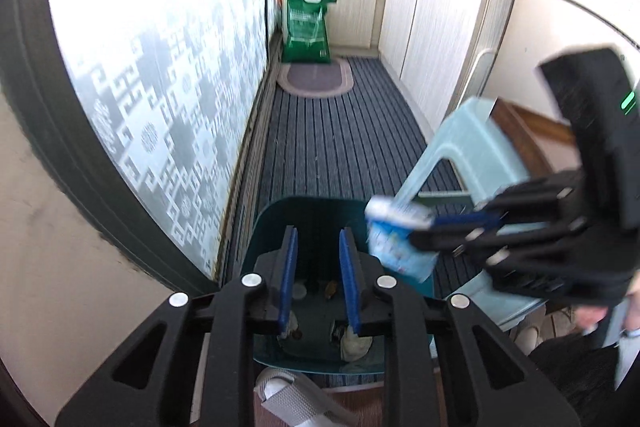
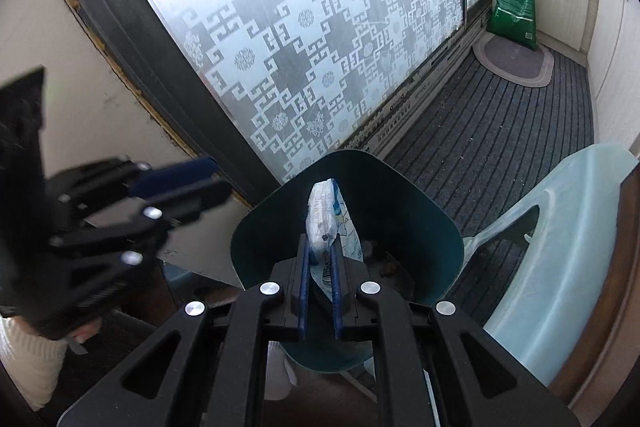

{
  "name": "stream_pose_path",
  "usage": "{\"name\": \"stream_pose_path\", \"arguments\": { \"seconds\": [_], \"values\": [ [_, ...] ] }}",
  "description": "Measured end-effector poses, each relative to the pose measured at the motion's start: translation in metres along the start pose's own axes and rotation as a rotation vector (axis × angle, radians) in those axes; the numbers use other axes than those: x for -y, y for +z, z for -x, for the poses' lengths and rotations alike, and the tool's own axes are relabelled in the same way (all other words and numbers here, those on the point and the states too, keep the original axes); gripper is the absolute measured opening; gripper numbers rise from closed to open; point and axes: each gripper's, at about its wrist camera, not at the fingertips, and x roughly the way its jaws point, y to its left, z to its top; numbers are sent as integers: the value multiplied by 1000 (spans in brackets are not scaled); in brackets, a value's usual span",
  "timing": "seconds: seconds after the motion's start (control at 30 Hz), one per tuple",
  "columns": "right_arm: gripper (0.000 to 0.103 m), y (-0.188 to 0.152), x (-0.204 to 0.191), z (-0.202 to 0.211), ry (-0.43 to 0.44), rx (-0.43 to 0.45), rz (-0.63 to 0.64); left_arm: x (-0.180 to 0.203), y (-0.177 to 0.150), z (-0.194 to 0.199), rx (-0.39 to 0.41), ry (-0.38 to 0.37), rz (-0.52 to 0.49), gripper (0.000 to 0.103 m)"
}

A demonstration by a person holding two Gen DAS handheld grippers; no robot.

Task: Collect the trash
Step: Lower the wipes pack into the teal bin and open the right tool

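Right gripper (image 2: 320,263) pinching white wrapper (image 2: 326,211) over green bin (image 2: 432,227), lining up drop; left gripper (image 1: 318,255) fingers parted, gripping nothing.

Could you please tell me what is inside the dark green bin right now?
The bin holds small scraps and a pale crumpled wad on its floor. The left gripper hides part of it.

A green sack (image 1: 306,27) leans against the white cabinets (image 1: 436,27) (far end). Near it an oval mat (image 1: 316,79) lies on striped carpet (image 1: 340,143). A pale blue stool (image 2: 560,247) stands nearer.
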Motion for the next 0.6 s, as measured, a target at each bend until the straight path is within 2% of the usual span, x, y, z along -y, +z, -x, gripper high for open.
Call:
{"name": "stream_pose_path", "arguments": {
  "seconds": [0.3,0.6],
  "values": [
    [9,-6,-9,-51,-48,-92,36,-8,10,36,105,-5,31,23],
    [9,-19,-7,-100,-105,-203,43,-11,17,62,173,-14,50,23]
  ]
}}
